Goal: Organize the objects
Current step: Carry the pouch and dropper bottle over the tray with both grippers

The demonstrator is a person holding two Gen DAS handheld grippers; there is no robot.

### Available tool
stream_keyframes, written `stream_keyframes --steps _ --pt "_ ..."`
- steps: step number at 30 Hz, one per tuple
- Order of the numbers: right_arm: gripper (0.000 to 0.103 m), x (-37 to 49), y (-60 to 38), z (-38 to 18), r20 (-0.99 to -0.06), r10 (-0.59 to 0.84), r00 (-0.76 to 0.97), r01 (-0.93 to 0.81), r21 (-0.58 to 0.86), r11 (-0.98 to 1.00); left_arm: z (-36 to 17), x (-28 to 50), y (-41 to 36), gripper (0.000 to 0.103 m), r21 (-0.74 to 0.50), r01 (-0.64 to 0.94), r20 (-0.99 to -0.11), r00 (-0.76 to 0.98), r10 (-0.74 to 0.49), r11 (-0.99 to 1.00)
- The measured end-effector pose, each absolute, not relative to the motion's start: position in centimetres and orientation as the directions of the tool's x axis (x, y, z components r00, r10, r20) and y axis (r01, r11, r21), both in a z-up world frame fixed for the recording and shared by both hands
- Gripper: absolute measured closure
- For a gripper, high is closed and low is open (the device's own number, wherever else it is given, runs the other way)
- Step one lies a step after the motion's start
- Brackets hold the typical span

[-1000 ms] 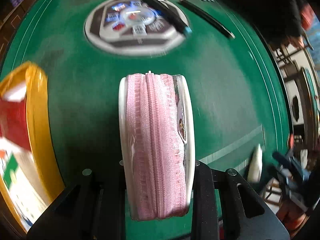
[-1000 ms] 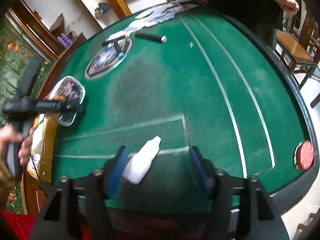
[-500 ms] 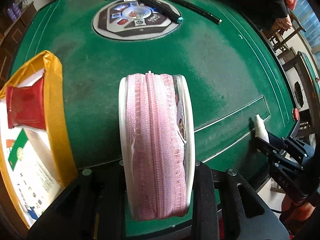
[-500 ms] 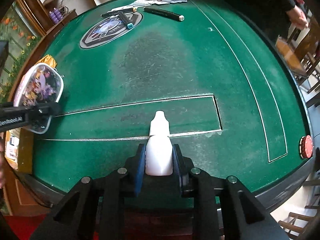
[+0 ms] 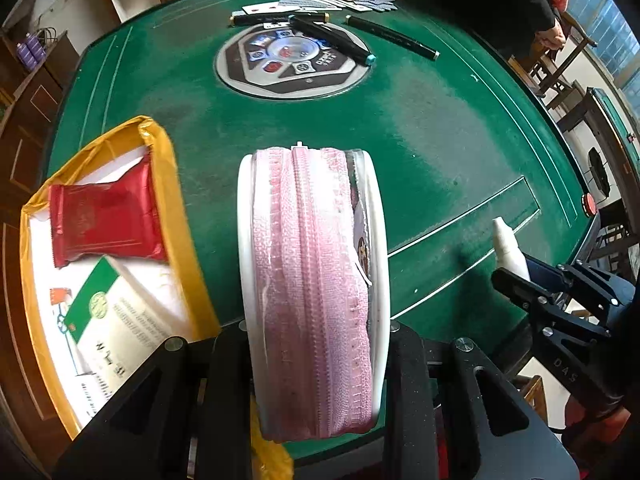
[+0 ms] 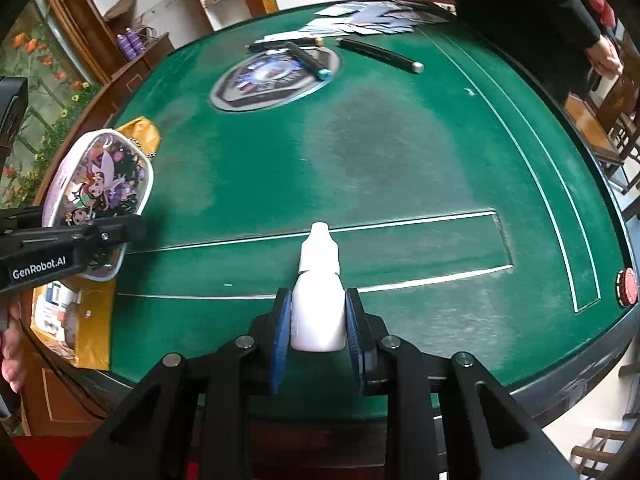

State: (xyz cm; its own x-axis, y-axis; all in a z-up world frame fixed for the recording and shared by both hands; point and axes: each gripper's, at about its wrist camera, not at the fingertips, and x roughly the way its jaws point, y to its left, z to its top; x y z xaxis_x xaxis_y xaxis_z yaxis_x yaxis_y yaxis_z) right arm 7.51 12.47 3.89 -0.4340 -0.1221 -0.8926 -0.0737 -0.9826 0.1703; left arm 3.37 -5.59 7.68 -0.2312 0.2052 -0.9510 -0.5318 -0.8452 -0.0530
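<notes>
Pink zip pouch [image 5: 312,280] clamped on edge in left gripper [image 5: 316,344], zipper running toward 12 o'clock; white dropper bottle [image 6: 318,296] pinched in right gripper [image 6: 318,320], nozzle toward 12, above green surface [image 6: 400,168].

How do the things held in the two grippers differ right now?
The left gripper holds a pink zippered pouch, soft, with a cartoon print on its side; the right gripper holds a small white bottle, plain and rigid. The pouch spreads its fingers wide; the bottle sits in a narrow grip. Both are clamped above the green table.
</notes>
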Motion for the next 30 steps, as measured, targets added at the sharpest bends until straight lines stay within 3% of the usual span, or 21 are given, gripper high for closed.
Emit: stream_keyframes --steps 12,30 --pt "0.078 6.8 6.2 5.0 -0.876 -0.172 -0.45 0.034 0.175 -0.984 9.6 3.5 -12.0 0.079 -0.065 -0.459 -0.933 -0.287 0.217 -0.886" --pt "0.078 5.4 -1.2 6.8 -0.849 -0.281 -0.447 0.216 0.202 -0.955 11.4 1.8 -25.6 0.079 -0.091 -0.141 -0.907 -0.398 0.14 -0.986"
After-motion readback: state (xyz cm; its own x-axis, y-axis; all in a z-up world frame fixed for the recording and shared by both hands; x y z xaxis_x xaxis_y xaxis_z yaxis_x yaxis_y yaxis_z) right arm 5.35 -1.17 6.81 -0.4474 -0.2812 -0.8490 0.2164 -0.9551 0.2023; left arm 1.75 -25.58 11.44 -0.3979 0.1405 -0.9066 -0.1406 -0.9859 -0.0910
